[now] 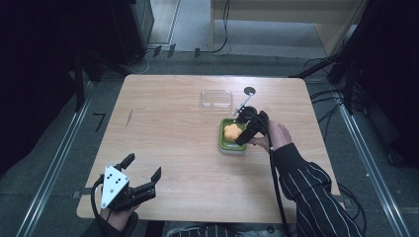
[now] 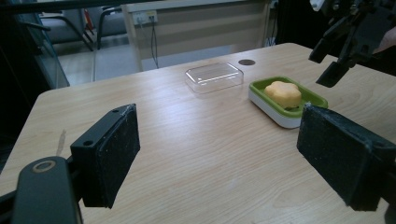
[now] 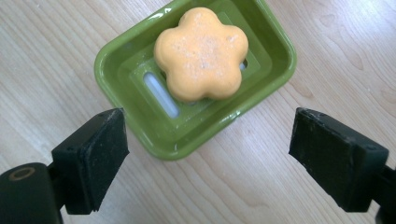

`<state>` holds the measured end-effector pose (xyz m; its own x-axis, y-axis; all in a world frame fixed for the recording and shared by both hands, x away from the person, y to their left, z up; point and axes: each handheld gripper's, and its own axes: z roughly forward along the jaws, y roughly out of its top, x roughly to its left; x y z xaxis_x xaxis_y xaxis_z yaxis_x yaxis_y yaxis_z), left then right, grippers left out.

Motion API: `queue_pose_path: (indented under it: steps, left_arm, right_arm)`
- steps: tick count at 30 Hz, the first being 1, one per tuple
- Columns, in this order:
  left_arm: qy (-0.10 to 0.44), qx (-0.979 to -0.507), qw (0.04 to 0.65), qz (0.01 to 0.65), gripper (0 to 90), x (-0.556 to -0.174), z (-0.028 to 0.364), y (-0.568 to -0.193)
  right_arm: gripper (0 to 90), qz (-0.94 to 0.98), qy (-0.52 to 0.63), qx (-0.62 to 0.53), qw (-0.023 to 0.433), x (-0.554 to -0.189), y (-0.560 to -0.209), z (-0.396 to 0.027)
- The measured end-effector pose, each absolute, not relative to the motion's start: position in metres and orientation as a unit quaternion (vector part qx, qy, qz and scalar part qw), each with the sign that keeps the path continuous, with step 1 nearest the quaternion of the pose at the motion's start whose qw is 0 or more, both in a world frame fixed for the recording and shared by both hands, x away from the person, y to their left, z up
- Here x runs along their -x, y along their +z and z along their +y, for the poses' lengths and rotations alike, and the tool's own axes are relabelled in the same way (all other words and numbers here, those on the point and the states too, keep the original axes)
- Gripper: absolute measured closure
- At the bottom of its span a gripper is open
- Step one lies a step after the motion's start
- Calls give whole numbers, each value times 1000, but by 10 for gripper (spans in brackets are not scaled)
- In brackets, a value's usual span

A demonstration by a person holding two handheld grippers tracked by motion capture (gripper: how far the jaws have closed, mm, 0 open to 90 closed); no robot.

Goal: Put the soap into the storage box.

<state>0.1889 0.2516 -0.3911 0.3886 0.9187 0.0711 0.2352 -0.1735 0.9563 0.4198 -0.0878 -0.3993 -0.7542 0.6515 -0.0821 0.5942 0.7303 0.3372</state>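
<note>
An orange flower-shaped soap [image 1: 232, 132] [image 3: 201, 53] lies in a green soap dish [image 1: 223, 143] [image 3: 105, 70] right of the table's middle. My right gripper [image 1: 242, 129] [image 3: 208, 125] hovers over the dish's near edge, open, its jaws straddling that end without touching it. My left gripper [image 1: 143, 166] [image 2: 219, 135] rests open and empty near the table's front left corner. In the left gripper view, the soap [image 2: 282, 93] and the dish [image 2: 299, 120] sit far ahead at the right, with the right gripper [image 2: 331, 60] above them.
A clear plastic lid [image 1: 216, 98] [image 2: 215, 77] lies on the wooden table [image 1: 168, 133] behind the dish. A round dark grommet [image 1: 249, 91] marks the far edge. Cables run over the floor beyond the table.
</note>
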Motion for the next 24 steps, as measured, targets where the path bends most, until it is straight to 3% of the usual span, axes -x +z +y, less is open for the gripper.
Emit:
queue_pose_path:
  steps: [24]
  left_arm:
    - [354,-682,480,423,137,-189,250,-391]
  right_arm:
    - [98,915,133,-370,89,-373,-398,-136]
